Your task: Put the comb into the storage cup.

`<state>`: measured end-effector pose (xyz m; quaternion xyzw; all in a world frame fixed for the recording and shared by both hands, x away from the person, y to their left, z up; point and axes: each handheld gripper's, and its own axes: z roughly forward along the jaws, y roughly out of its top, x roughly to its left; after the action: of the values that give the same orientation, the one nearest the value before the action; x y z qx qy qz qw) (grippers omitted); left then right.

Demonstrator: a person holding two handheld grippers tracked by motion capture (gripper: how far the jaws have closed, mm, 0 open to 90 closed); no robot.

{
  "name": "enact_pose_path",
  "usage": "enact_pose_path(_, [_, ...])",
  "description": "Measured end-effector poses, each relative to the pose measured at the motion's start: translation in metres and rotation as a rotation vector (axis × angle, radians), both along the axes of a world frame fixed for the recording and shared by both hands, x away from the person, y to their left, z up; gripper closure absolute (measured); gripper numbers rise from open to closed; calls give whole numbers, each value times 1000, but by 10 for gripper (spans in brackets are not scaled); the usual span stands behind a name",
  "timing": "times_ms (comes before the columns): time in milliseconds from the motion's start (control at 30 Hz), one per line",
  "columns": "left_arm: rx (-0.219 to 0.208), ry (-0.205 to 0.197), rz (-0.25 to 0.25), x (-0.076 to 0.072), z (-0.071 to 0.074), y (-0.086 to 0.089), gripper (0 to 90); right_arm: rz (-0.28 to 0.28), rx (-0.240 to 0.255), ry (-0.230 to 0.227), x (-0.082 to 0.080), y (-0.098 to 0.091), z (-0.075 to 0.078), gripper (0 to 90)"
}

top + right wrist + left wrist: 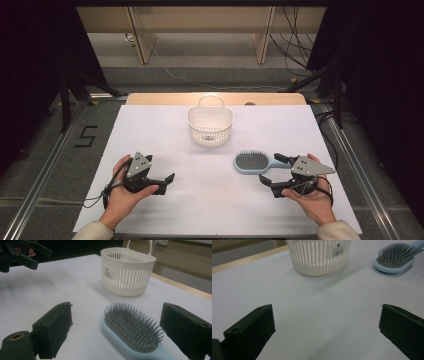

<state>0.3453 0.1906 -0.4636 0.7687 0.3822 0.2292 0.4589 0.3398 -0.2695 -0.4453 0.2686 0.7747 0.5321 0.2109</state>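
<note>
Hairbrush [133, 331] handle cut off | right gripper [115, 327] released, astride it | left gripper [325, 327] released

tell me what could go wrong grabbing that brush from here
The right gripper stands open around the hairbrush, near its handle end. Closing there, the pads might catch the bristles and grip poorly. The brush head could also tip or swing when lifted, and might clip the rim of the white basket on the way in.

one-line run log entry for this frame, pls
left gripper: open, idle over table | right gripper: open, jaws either side of hairbrush handle, no grip | basket: upright behind brush, apart
</note>
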Motion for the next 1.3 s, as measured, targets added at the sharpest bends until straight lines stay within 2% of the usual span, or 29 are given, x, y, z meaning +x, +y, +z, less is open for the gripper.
enact_pose_path(233, [-3,4,-4,1,0,-1,0,-22,14,-2,0,-5,2,122])
enact_pose_path(333, [-5,1,1,1,0,0,0,-55,36,-24,4,-11,8,170])
enact_pose_path(367, [-4,0,1,0,0,0,0,-61,36,-23,6,-13,9,215])
enact_pose_path(400, [-5,1,0,0,0,0,0,-61,36,-23,6,-13,9,215])
enact_pose_path(433, [-3,1,0,0,0,0,0,-118,15,-40,10,-17,12,374])
enact_pose_path(500, [-4,0,2,1,0,0,0,-190,4,-51,17,-22,15,519])
enact_pose_path(533, [-2,0,1,1,0,0,0,-190,4,-51,17,-22,15,519])
enact_pose_path(567, [-3,0,2,1,0,-1,0,-218,1,-45,22,-24,16,628])
enact_pose_path(600, [-3,0,2,1,0,-1,0,-246,-52,-19,31,-27,20,777])
enact_pose_path(633, [-3,2,2,1,-1,-1,0,-266,-94,-5,37,-28,23,824])
enact_pose_path(667, [-1,3,1,1,-1,-1,0,-266,-94,-5,37,-28,23,824])
enact_pose_path(700, [2,3,-1,2,-1,-1,0,-288,-131,13,42,-28,25,864])
enact_pose_path(733, [-1,2,1,2,-1,-2,0,-326,-191,40,54,-28,27,900])
enact_pose_path(767, [0,3,3,1,-1,-1,0,-326,-191,40,54,-28,27,900])
enact_pose_path(833, [-2,1,5,1,-1,-1,0,-358,-263,80,68,-28,26,900])
enact_pose_path(867, [-1,3,4,1,-1,-1,1,-373,-312,152,80,-28,21,900])
enact_pose_path(900, [-1,4,4,1,-1,0,3,-379,-331,192,86,-28,18,900])
enact_pose_path(933, [-3,6,6,1,-2,0,3,-379,-331,192,86,-28,18,900])
enact_pose_path(967, [-3,7,6,1,-2,0,4,-386,-338,219,90,-28,14,900])
enact_pose_path(1000, [-4,6,6,1,-2,0,5,-395,-361,294,96,-28,6,900])
enact_pose_path(1067, [-3,4,8,1,-2,1,6,-409,-372,327,100,-28,-1,900])
enact_pose_path(1300, [0,6,8,0,-2,1,7,-409,-389,378,104,-30,-5,900])
